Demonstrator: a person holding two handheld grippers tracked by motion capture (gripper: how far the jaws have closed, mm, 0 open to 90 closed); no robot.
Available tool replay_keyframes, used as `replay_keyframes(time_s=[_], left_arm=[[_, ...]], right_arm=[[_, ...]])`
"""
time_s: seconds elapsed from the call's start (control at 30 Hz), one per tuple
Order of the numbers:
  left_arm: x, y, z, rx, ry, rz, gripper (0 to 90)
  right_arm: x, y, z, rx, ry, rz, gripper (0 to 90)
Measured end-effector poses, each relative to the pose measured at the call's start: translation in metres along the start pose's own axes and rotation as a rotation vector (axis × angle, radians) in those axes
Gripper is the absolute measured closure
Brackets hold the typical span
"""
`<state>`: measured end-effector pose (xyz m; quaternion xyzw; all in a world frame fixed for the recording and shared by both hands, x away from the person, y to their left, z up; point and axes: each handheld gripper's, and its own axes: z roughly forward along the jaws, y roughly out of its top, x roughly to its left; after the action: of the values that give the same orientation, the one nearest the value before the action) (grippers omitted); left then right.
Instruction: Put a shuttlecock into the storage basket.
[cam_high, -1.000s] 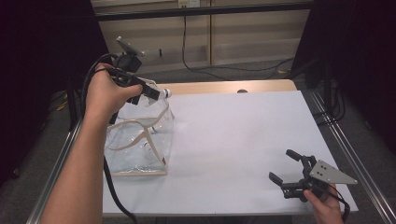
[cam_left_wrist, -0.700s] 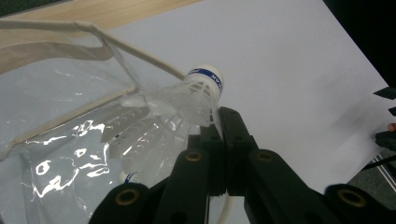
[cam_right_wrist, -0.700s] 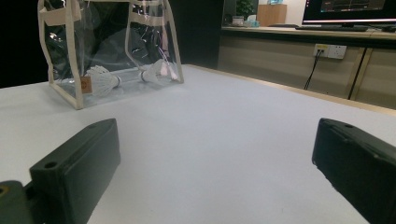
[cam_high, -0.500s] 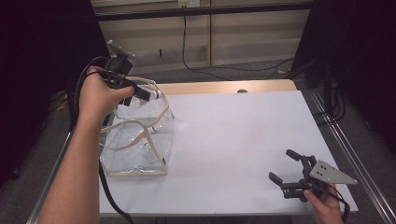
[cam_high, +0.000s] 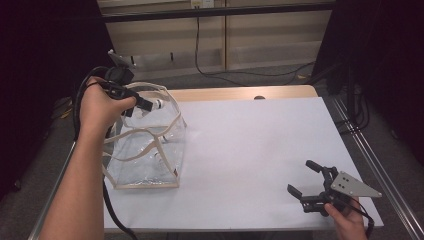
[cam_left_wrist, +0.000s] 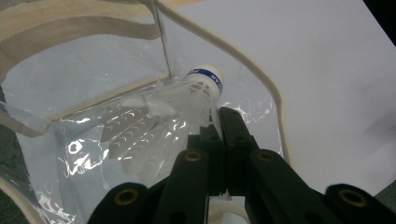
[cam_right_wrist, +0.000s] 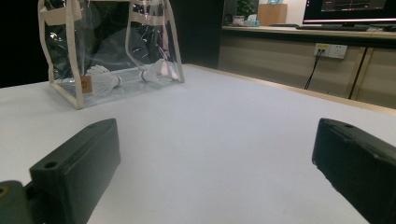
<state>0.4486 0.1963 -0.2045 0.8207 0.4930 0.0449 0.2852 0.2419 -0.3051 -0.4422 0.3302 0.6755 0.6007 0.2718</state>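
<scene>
Your left gripper (cam_high: 150, 105) sits in the upper left of the high view, above the open mouth of the clear bag (cam_high: 145, 150), and its jaws are pinched together on the feather skirt of a shuttlecock (cam_left_wrist: 187, 95). In the left gripper view that shuttlecock lies across the middle of the frame, its white cork with the blue band pointing to the upper right, just over the bag's cream-trimmed rim. In the right gripper view, two more shuttlecocks (cam_right_wrist: 105, 79) lie on the bag's floor in the upper left. Your right gripper (cam_high: 310, 182) rests low on the white table (cam_high: 260, 145) in the lower right of the high view, jaws spread wide with nothing between them, well apart from the bag.
</scene>
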Motion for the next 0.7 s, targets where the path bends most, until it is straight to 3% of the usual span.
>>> replay_keyframes(time_s=[0.2,0.3,0.7], left_arm=[[0.006,-0.003,0.005,-0.008,0.019,-0.021,86.2],[0.007,-0.004,0.006,-0.013,0.039,-0.01,82.8],[-0.007,-0.004,0.007,-0.035,-0.044,-0.004,75.5]], right_arm=[[0.0,0.0,0.0,0.0,0.003,-0.001,0.7],[0.0,0.0,0.0,0.002,0.001,0.003,0.7],[0.0,0.0,0.0,-0.002,-0.002,-0.001,0.7]])
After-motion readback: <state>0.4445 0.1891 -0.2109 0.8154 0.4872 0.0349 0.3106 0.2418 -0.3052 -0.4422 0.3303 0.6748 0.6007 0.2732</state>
